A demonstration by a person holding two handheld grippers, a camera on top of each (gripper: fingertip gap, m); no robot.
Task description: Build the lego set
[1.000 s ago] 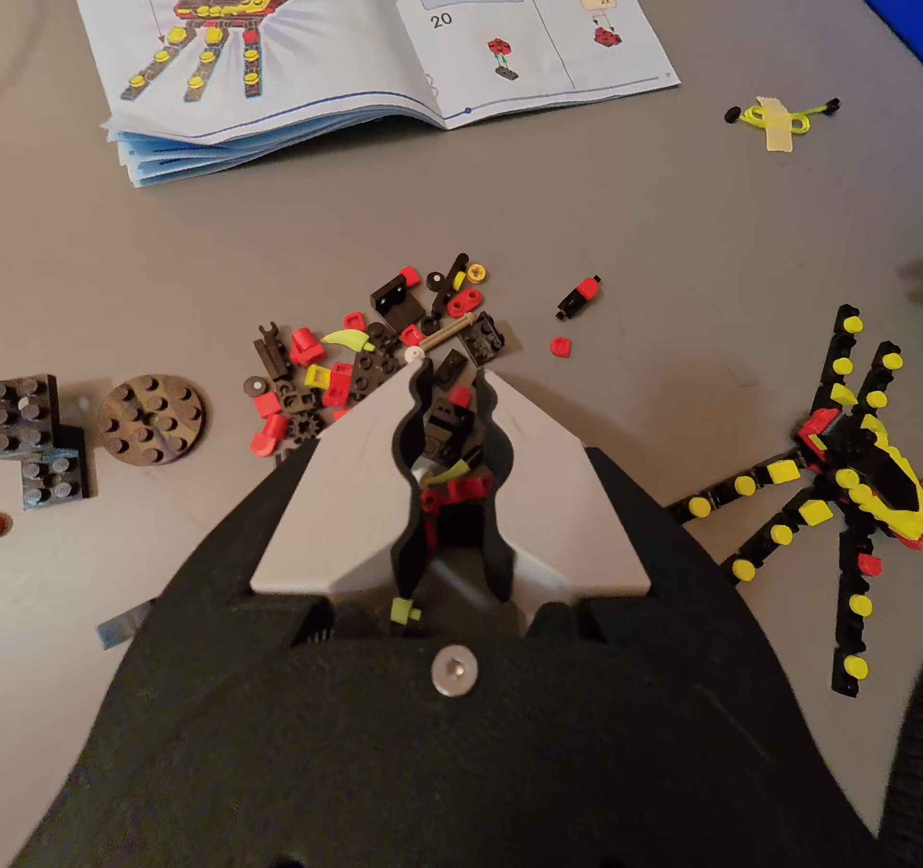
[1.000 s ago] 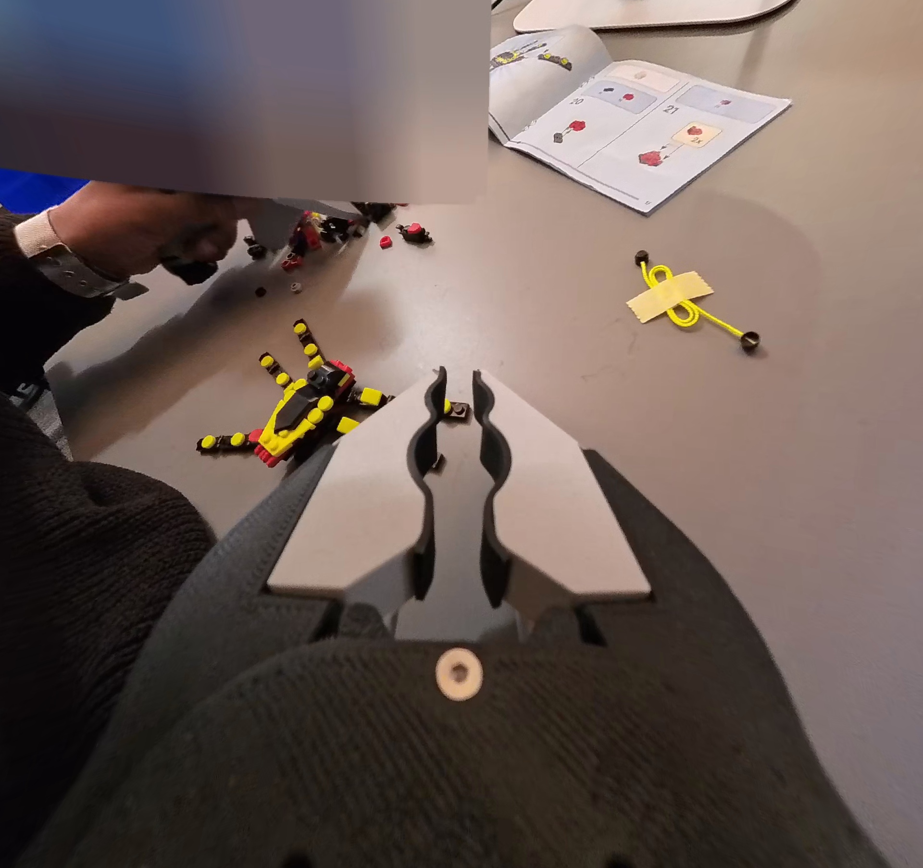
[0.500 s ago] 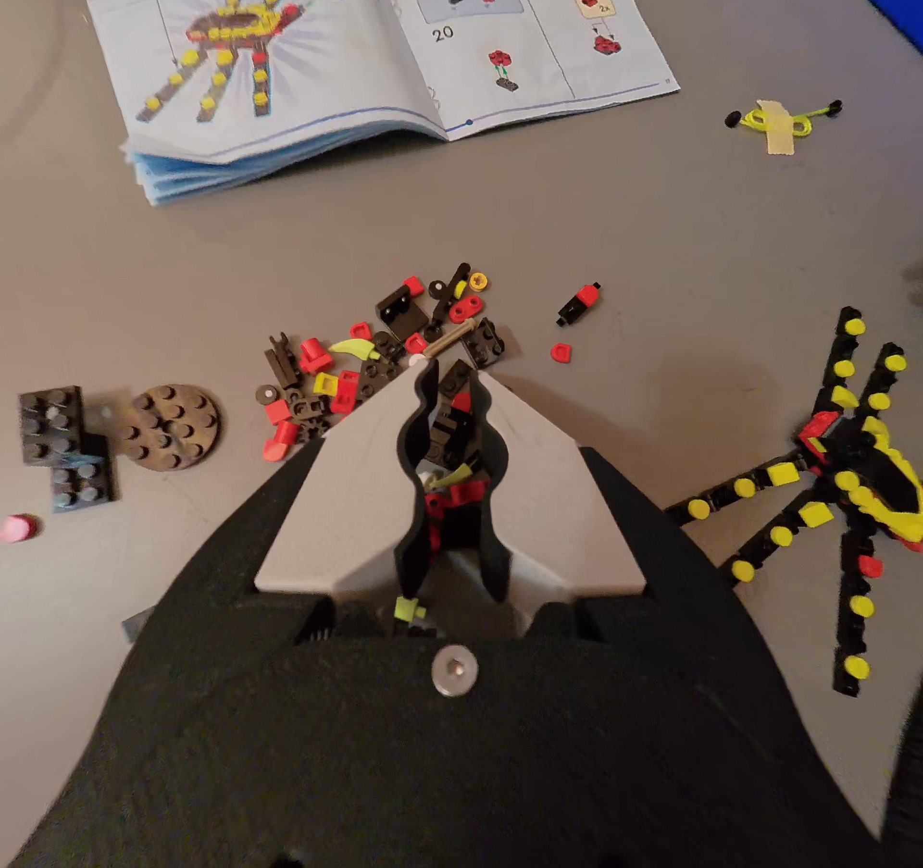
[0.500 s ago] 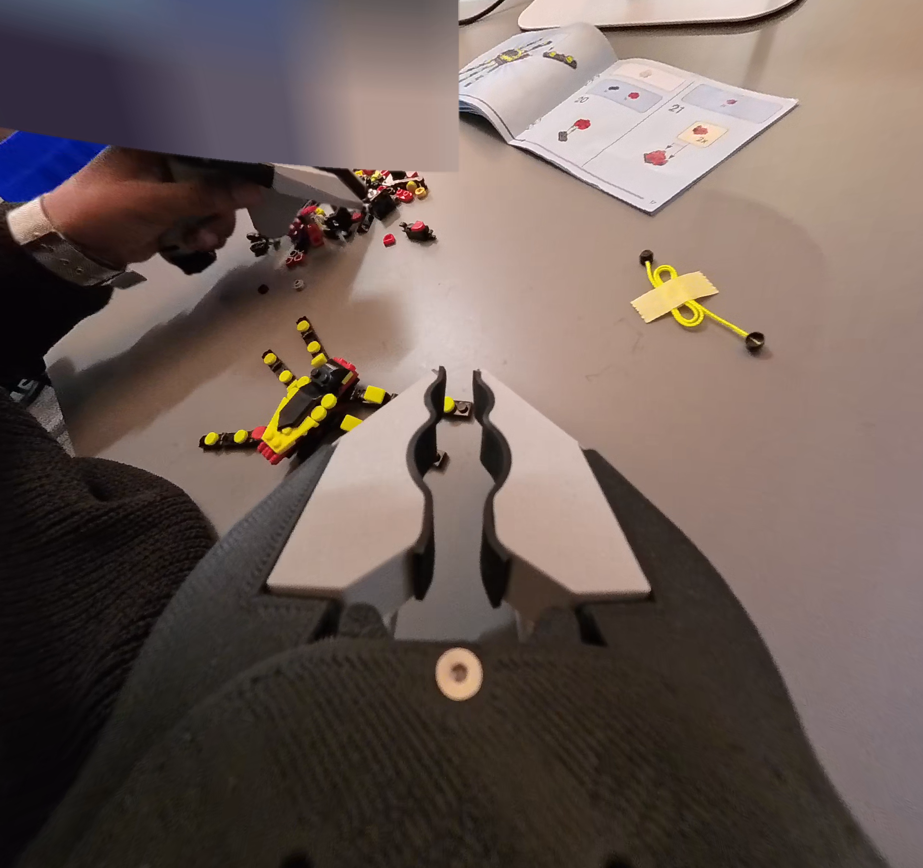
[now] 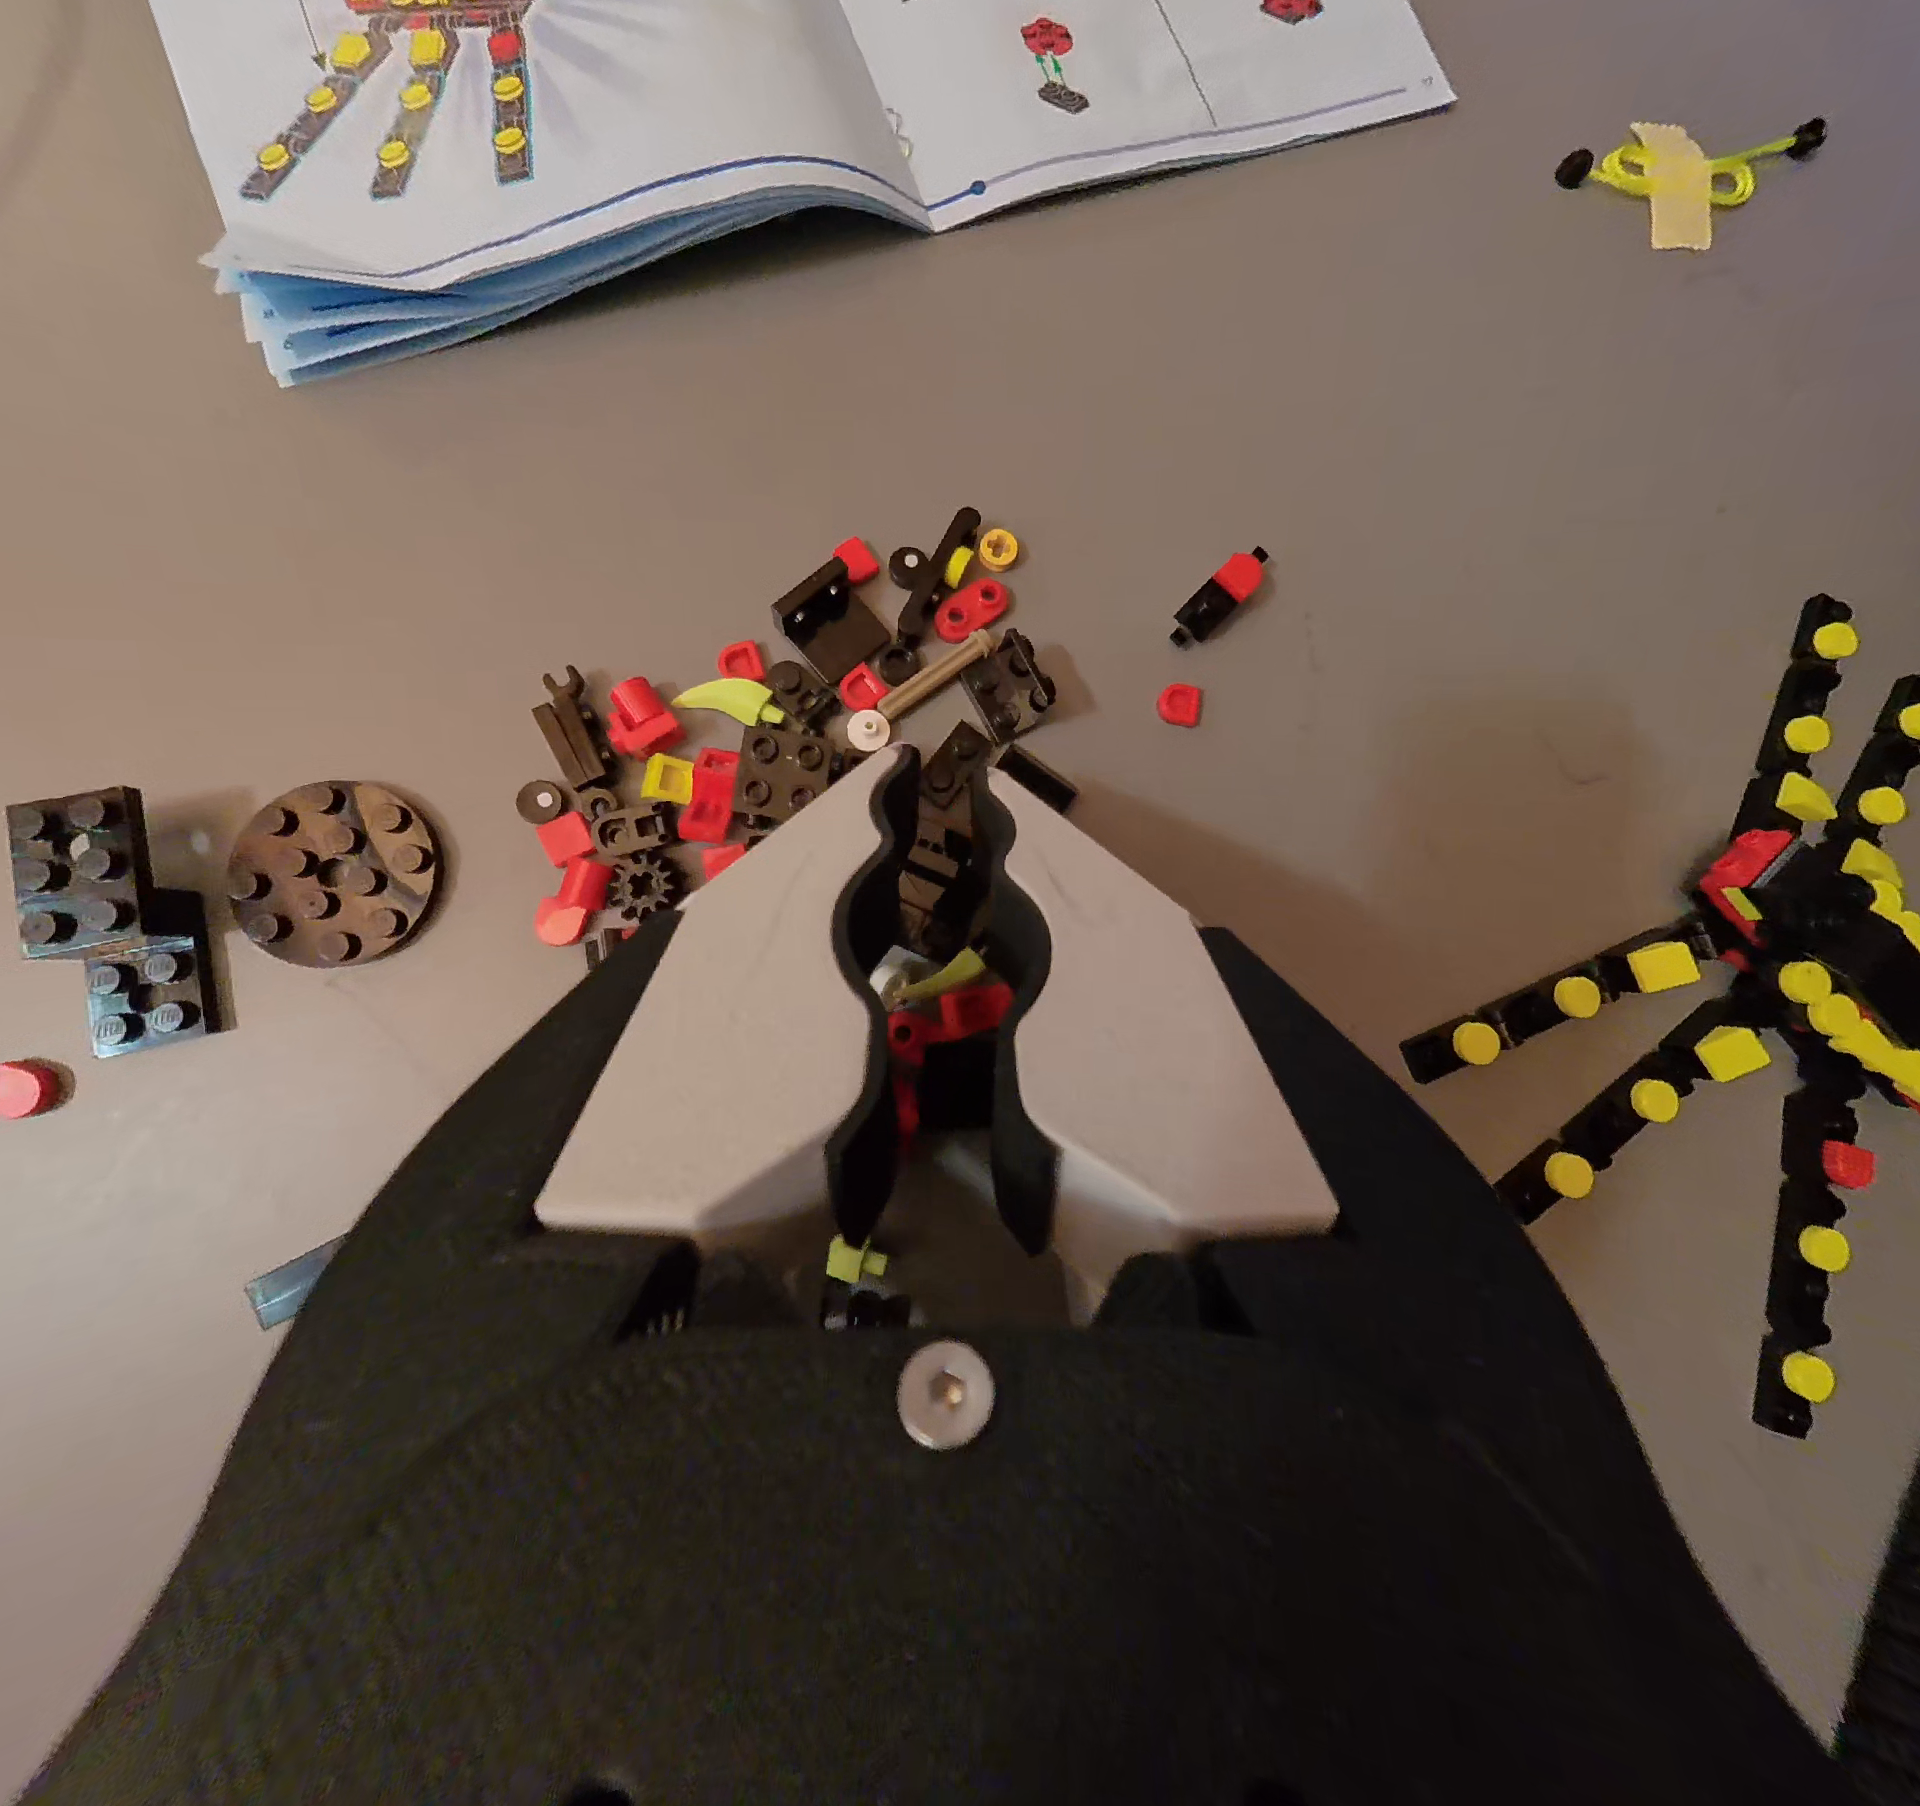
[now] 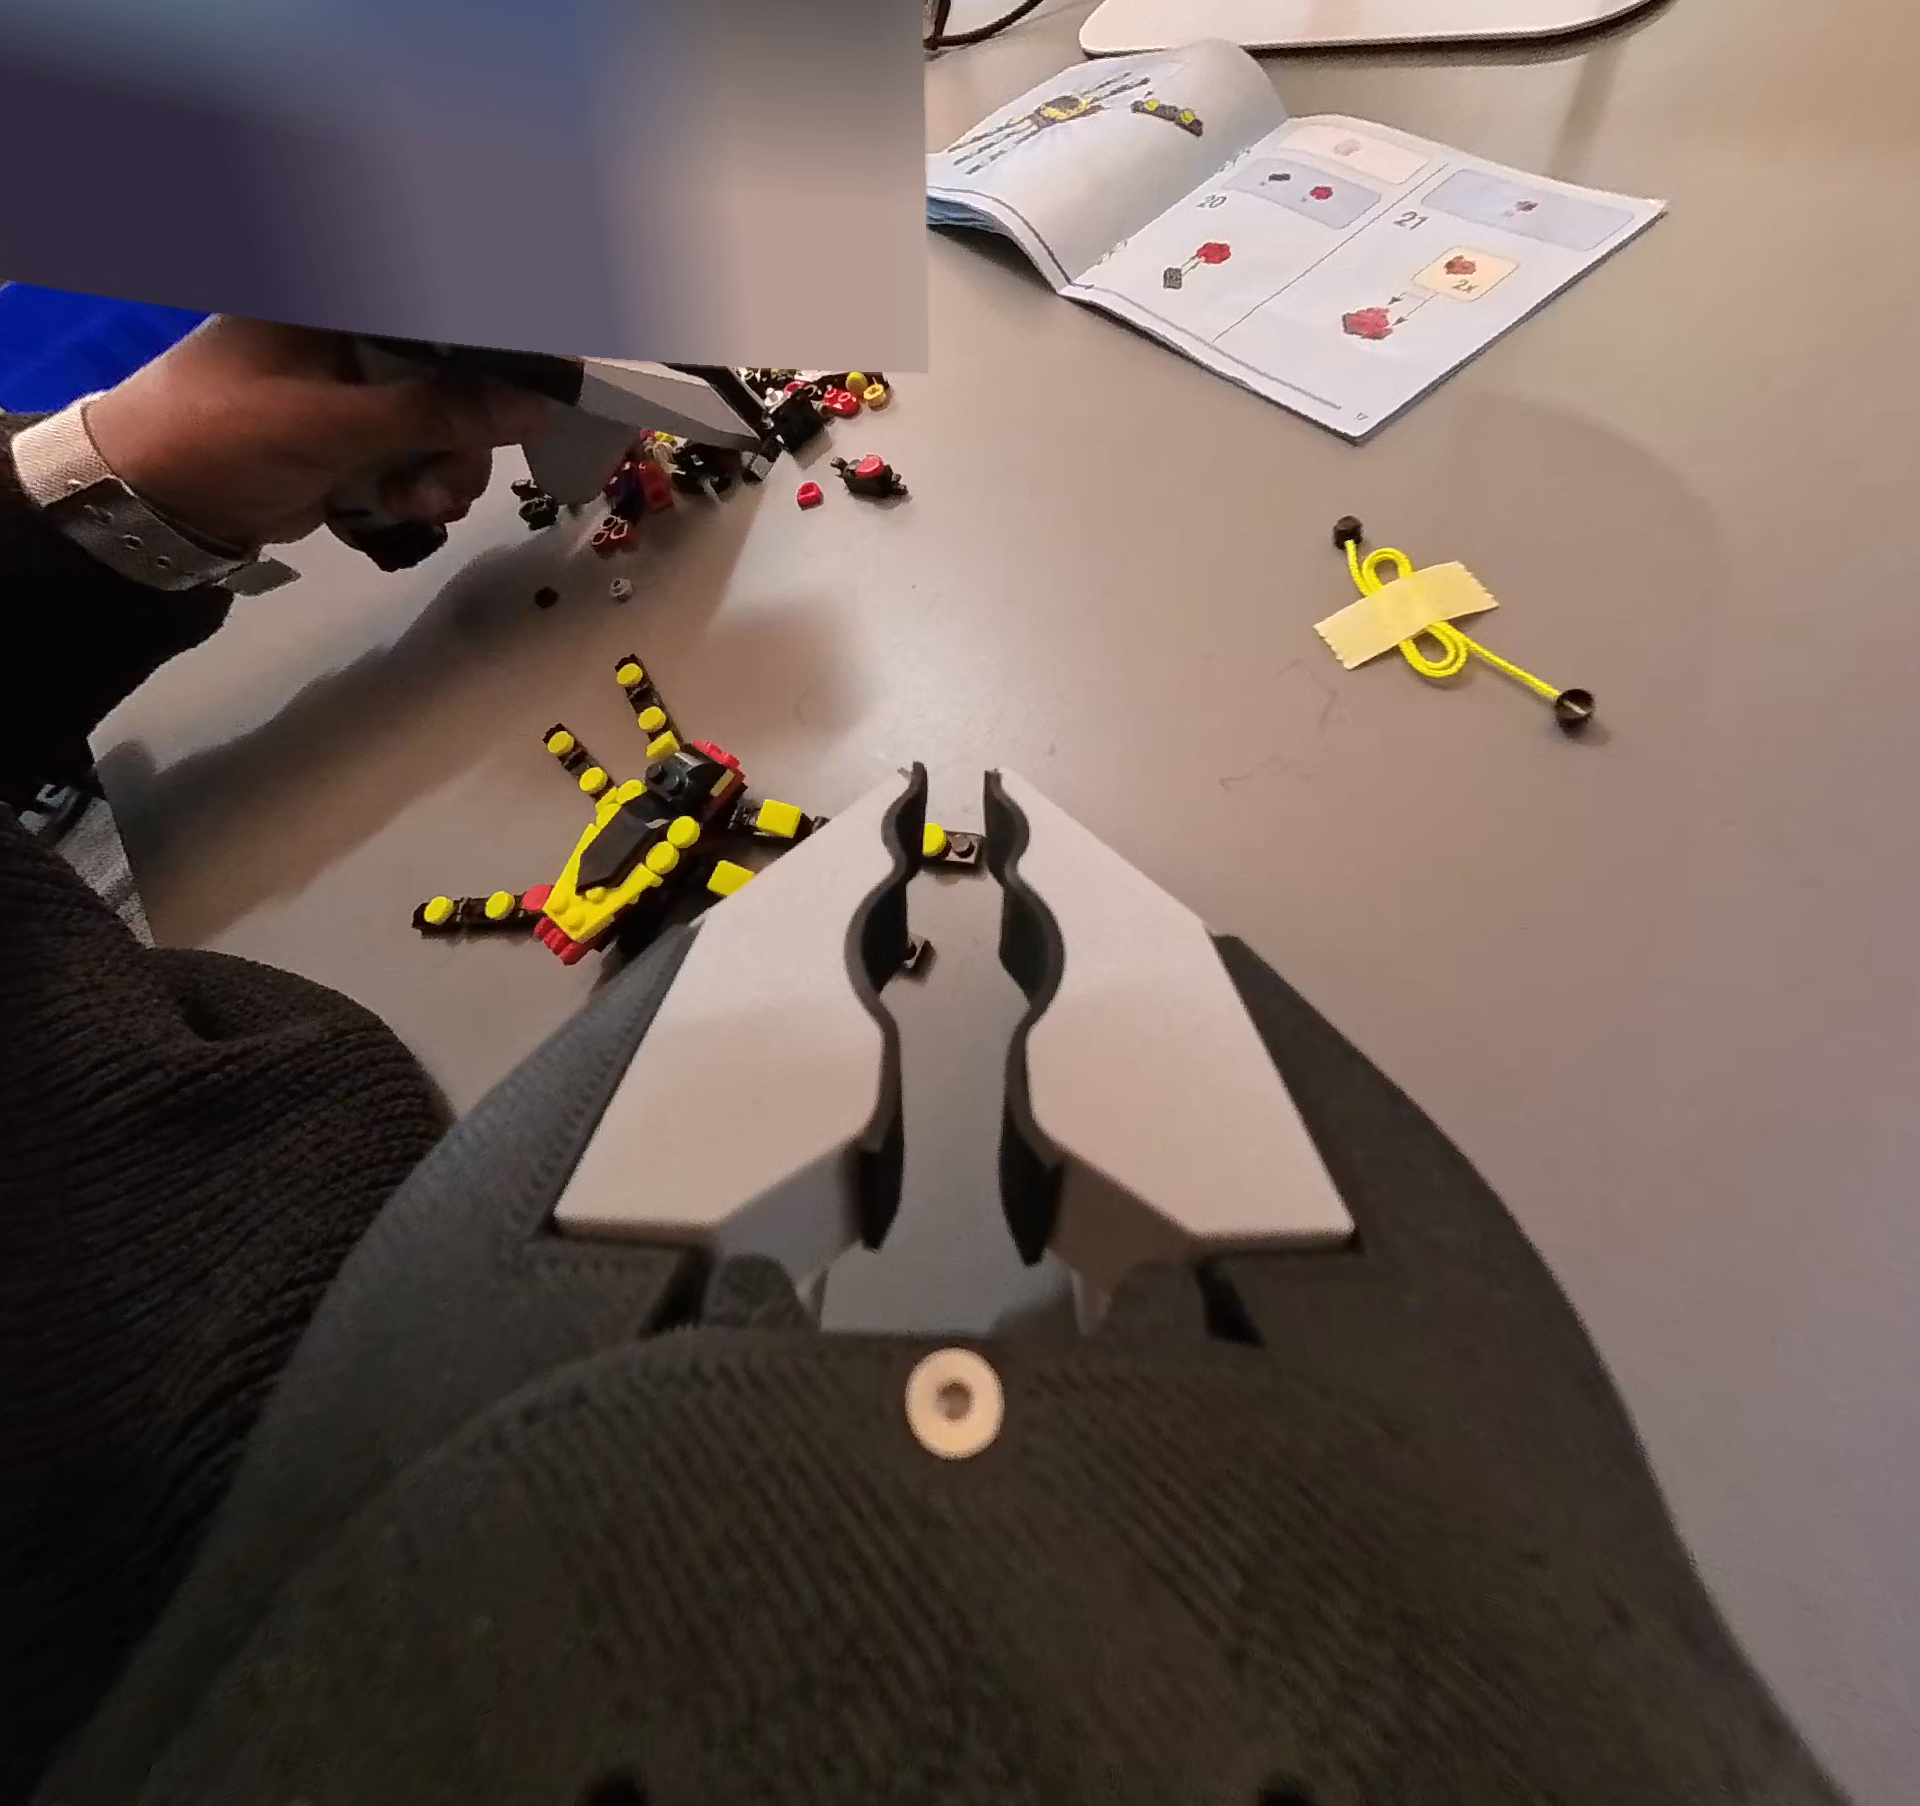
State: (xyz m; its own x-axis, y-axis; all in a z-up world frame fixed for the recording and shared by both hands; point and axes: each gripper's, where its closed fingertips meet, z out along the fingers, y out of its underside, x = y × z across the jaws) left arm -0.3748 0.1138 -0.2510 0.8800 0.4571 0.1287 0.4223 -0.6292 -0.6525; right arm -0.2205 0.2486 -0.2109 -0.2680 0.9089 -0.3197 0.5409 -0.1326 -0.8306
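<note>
left tool (image 5: 940,769), centre frame: closer over the loose bricks (image 5: 790,717) than a second ago, jaws narrowed around a black piece (image 5: 940,821); pick likely under way. right tool (image 6: 951,790) unchanged, narrowly open, empty. spider model (image 6: 623,852) left of it on the tabletop (image 6: 1455,925).

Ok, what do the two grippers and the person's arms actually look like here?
Both grippers match: the left gripper and right gripper have pale grey wedge-shaped fingers with wavy black inner pads, on a black textured body with one silver screw. No cables show. The person's left hand wears a grey strap at the wrist and a dark knit sleeve.
</note>
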